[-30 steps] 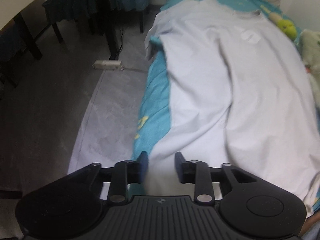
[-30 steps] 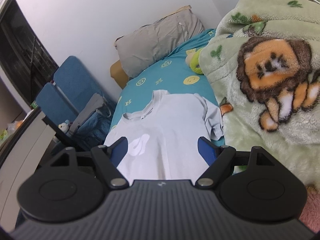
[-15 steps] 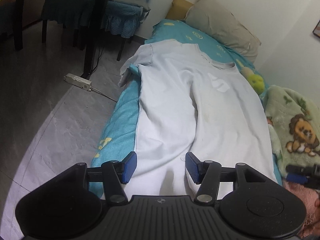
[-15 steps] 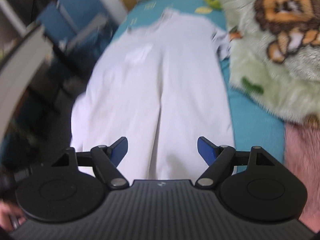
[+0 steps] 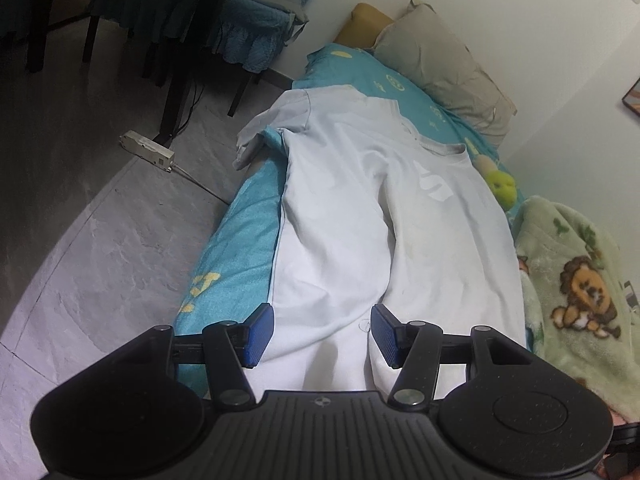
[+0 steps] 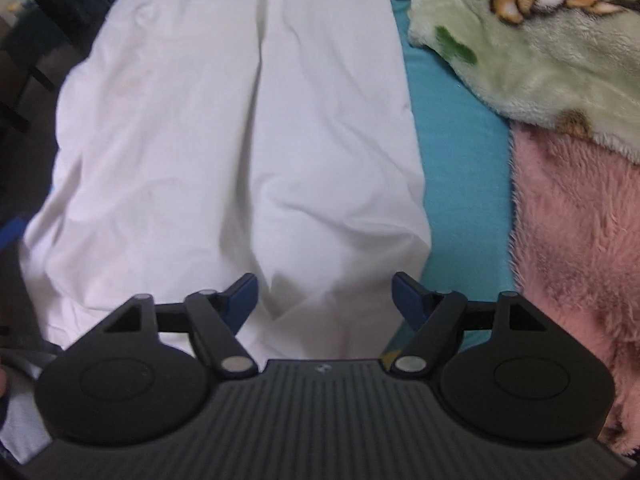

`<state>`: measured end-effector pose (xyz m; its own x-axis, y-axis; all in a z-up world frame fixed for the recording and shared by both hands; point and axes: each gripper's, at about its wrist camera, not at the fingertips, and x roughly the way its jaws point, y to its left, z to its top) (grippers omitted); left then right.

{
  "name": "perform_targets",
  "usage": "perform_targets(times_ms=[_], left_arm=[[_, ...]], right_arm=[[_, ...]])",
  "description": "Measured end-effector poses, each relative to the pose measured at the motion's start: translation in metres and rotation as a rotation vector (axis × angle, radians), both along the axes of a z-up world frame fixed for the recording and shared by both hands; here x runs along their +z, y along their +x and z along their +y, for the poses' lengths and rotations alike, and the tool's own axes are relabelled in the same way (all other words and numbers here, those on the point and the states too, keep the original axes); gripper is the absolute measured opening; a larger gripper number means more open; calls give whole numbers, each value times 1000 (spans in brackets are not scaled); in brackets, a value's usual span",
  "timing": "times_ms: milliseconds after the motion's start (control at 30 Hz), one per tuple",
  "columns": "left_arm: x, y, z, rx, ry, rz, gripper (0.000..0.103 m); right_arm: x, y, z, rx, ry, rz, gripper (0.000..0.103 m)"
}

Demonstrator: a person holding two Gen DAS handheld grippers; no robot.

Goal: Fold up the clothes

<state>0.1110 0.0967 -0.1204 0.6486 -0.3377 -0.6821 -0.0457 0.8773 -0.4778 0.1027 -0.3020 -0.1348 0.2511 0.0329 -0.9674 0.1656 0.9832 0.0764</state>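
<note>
A white T-shirt [image 5: 360,216] lies spread lengthwise on a bed [image 5: 240,240] with a teal sheet, collar toward the pillow [image 5: 440,64] and hem toward the camera, one sleeve [image 5: 260,132] drooping over the bed's edge. The left gripper [image 5: 322,334] hovers at the hem's left part with its jaws apart and nothing between them; the right gripper [image 6: 324,292] hangs over the hem's right part, likewise spread and empty. A long ridge of slack runs up the middle of the shirt, and softer wrinkles fan out near the hem. A green blanket [image 6: 540,40] and a pink fleece [image 6: 580,260] crowd the right side, just beside the shirt's edge. The shirt is flat rather than folded, so the fold itself appears to lie ahead. To do it well, each gripper would likely need to pinch both layers of cloth at a hem corner, not the top layer alone, and pull gently outward so the central ridge flattens before any fold is carried over. Keeping both grippers level should keep the crease straight; the hanging sleeve may drag and skew the fold unless brought onto the bed.
</note>
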Motion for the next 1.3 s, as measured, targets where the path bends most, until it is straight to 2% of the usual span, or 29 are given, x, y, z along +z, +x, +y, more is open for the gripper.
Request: perform_targets(times_ms=[133, 233, 267, 333, 433, 600, 833, 933, 1133, 1233, 1300], left_arm=[[1, -1, 3, 12, -15, -10, 57], [-1, 2, 3, 20, -18, 1, 57], [-1, 2, 3, 20, -17, 1, 57], [0, 1, 3, 20, -17, 0, 57], [3, -3, 4, 20, -34, -20, 57], [5, -7, 8, 21, -68, -35, 57], [7, -8, 7, 10, -54, -43, 57], [8, -9, 7, 10, -49, -43, 57], [13, -13, 3, -8, -26, -50, 57], [17, -13, -4, -21, 17, -56, 58], [21, -15, -10, -38, 58, -71, 62]], right_arm=[[7, -9, 13, 1, -3, 11, 66], [-6, -11, 25, 21, -28, 36, 62], [-13, -9, 27, 25, -29, 55, 44], [-20, -6, 30, 51, -19, 84, 19], [-14, -5, 37, 110, -47, 83, 6], [29, -9, 38, 223, -132, 29, 5], [91, -28, -18, 219, -203, -37, 5], [94, -35, -42, 211, -223, -34, 4], [89, -45, -61, 155, -156, -68, 5], [86, -49, -70, 125, -119, -85, 7], [87, -51, -76, 94, -78, -108, 8]])
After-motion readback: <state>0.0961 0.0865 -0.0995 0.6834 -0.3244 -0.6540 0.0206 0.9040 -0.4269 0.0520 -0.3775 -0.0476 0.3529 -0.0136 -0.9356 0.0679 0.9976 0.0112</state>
